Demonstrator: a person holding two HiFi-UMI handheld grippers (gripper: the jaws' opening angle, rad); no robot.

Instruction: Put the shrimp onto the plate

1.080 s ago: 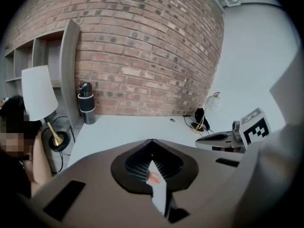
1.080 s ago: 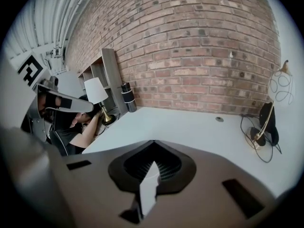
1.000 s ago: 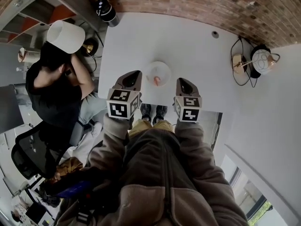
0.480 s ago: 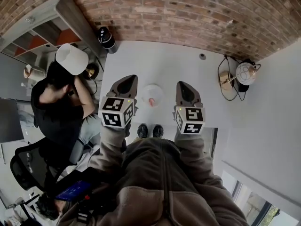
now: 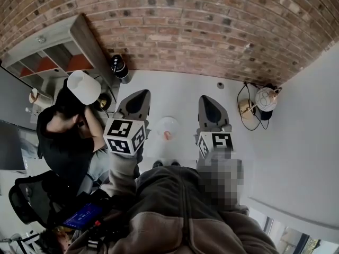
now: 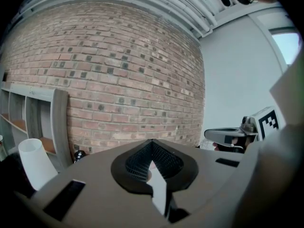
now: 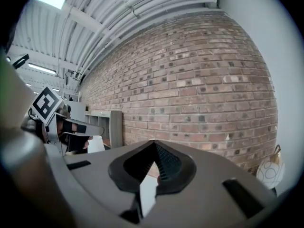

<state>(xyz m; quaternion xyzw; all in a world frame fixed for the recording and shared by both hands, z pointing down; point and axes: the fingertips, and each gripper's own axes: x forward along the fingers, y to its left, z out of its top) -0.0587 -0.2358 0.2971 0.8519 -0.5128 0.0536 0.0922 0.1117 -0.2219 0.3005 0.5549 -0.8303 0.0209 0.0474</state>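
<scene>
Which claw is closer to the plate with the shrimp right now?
Left, slightly. The left claw is raised just left of the plate; the right claw is raised further off on its right. Both look shut and empty.

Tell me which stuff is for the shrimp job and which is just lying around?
For the job:
- pink shrimp, lying on the plate
- white plate
- left gripper and right gripper, fingers together, holding nothing

Just lying about:
- white lampshade
- black cylinder
- round globe lamp
- shelf
</scene>
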